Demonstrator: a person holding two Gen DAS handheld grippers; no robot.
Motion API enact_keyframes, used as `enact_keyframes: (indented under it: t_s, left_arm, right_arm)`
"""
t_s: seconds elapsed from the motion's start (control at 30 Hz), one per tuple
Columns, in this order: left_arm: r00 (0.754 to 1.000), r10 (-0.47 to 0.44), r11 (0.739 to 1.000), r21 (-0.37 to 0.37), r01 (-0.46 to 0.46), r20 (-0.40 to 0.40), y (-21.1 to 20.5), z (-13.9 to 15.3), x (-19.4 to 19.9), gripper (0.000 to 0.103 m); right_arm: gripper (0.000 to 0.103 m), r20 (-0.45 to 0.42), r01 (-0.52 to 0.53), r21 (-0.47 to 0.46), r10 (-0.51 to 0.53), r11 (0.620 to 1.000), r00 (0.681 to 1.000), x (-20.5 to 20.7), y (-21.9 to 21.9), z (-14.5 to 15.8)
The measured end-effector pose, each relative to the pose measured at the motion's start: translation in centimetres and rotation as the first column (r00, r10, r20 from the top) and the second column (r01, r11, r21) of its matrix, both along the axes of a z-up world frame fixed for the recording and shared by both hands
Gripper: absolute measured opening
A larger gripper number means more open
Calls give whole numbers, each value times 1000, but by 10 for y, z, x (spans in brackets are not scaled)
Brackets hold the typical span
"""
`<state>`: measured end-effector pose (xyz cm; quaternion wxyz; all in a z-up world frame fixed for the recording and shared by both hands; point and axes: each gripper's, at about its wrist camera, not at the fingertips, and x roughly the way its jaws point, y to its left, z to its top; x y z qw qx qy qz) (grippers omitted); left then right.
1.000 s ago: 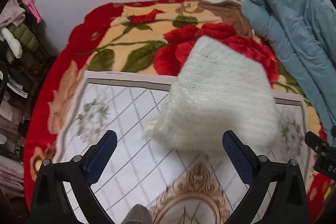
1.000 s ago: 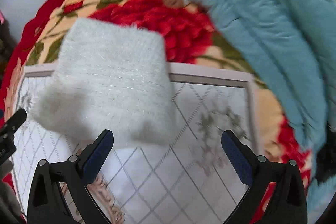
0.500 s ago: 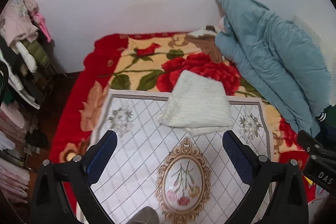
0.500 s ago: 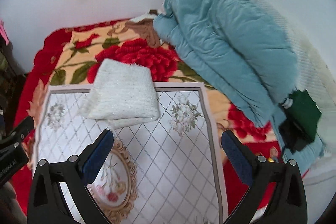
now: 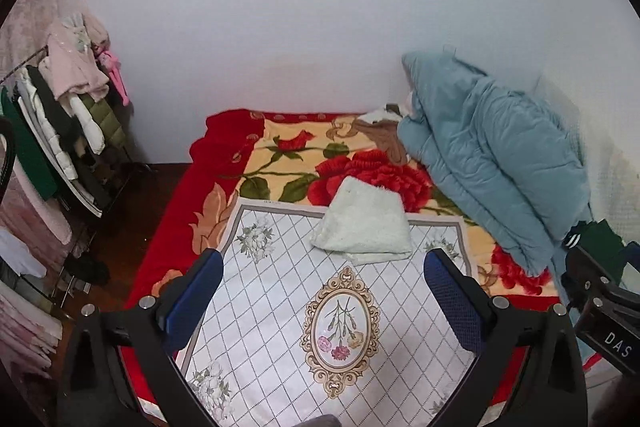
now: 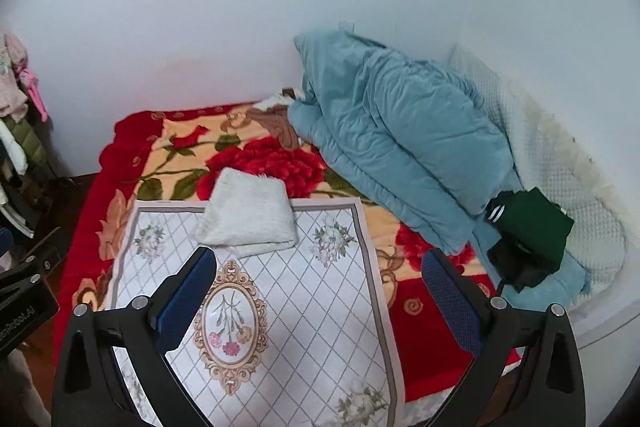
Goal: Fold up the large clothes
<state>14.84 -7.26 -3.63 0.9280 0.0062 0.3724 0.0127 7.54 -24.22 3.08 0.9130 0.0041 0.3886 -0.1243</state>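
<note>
A folded white fuzzy garment (image 5: 365, 223) lies at the far edge of a white patterned mat (image 5: 280, 307) on the bed; it also shows in the right wrist view (image 6: 248, 213) on the same mat (image 6: 312, 307). My left gripper (image 5: 323, 301) is open and empty, held well back and above the mat. My right gripper (image 6: 320, 301) is open and empty, also pulled back from the garment.
A red floral blanket (image 5: 280, 155) covers the bed. A bunched teal quilt (image 6: 400, 139) lies at the right against the wall, with a dark green garment (image 6: 528, 227) beside it. A clothes rack (image 5: 60, 131) stands at the left. The other gripper's body (image 5: 600, 311) shows at right.
Both grippers have pulled back and up from the folded white garment, which now looks small and far. Both stayed open and empty.
</note>
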Motion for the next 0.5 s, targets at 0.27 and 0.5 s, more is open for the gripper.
enact_keyframes:
  t_s: [0.27,0.5]
  left_arm:
    - [999,25,1000,10,-25,38,-5,17,-42,103]
    - [997,58,998,21,-60,59,-12,24,-65,103]
  right_arm:
    - [103,60,-47,-28,49,998,997,-53,2,46]
    - [103,76,-65,-42,68,997,995,-75,-4,54]
